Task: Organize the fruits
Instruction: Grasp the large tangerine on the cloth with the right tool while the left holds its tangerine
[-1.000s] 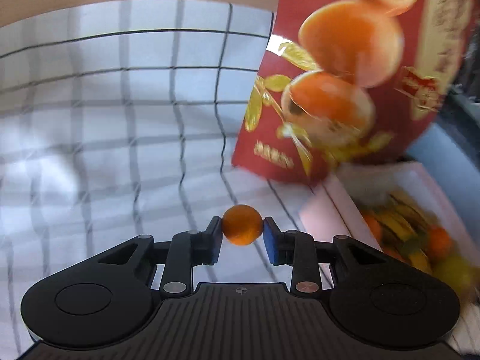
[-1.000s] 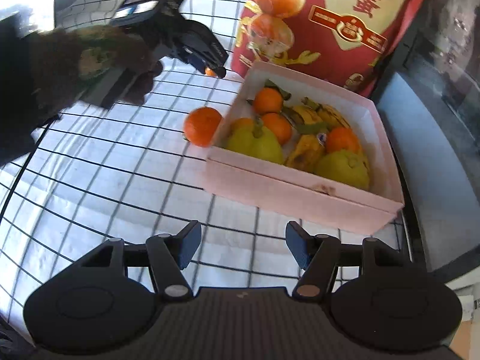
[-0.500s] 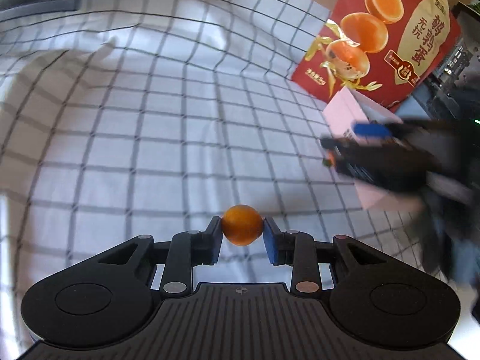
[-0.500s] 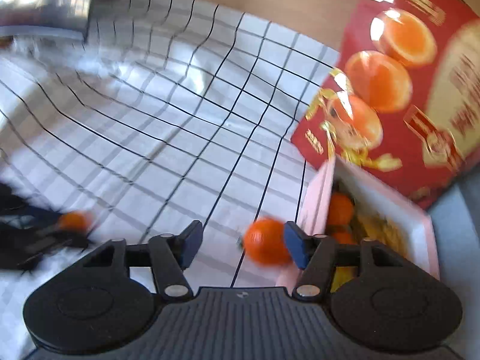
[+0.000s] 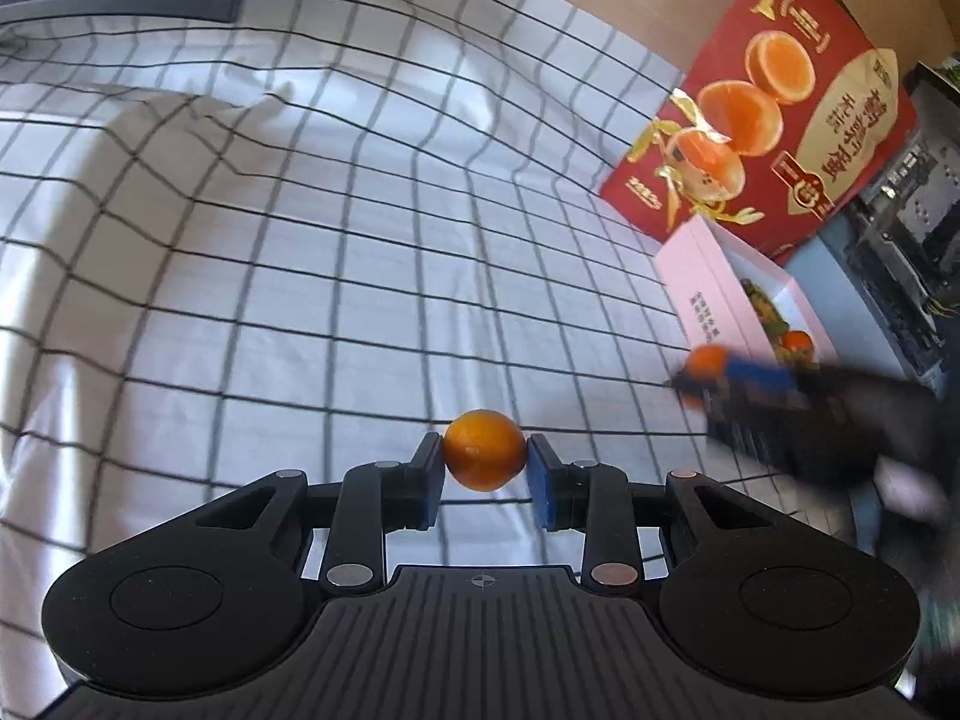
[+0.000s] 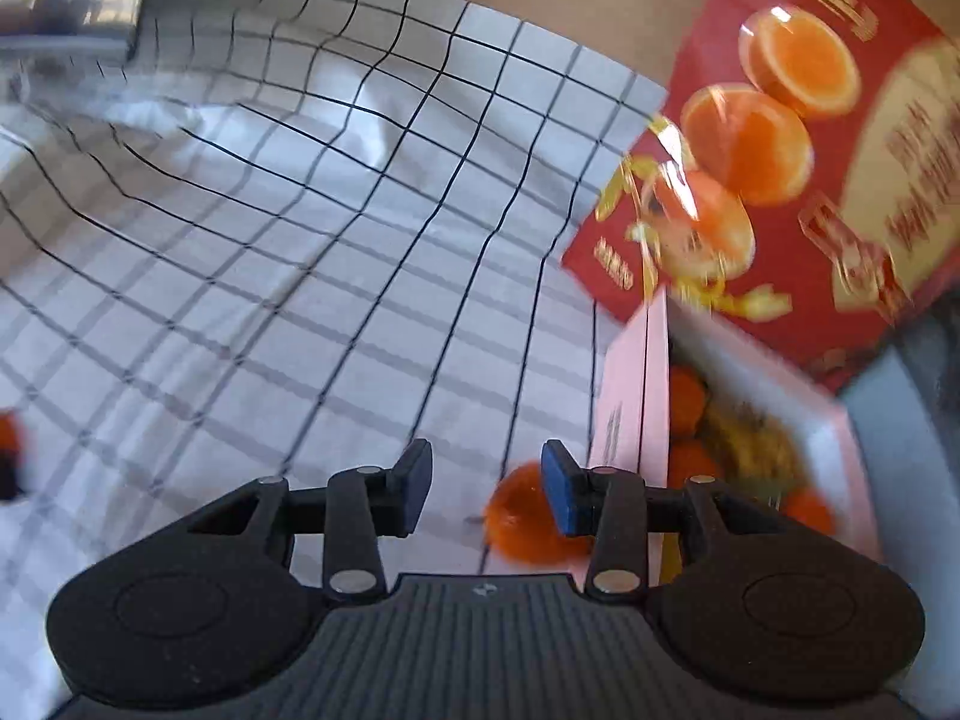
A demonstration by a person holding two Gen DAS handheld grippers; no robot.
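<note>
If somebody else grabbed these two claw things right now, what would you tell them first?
Left gripper: shut on a small orange, held above the checked cloth.
Right gripper: open, empty, low beside a loose orange that lies on the cloth against the pink box.
Done: the box already holds several oranges and yellow-green fruit.
Left: carry the held orange to the box, then grasp the loose one and add it.

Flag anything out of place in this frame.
One orange lies loose on the checked cloth beside the pink box, not inside with the other fruit. The left gripper holds another orange.
</note>
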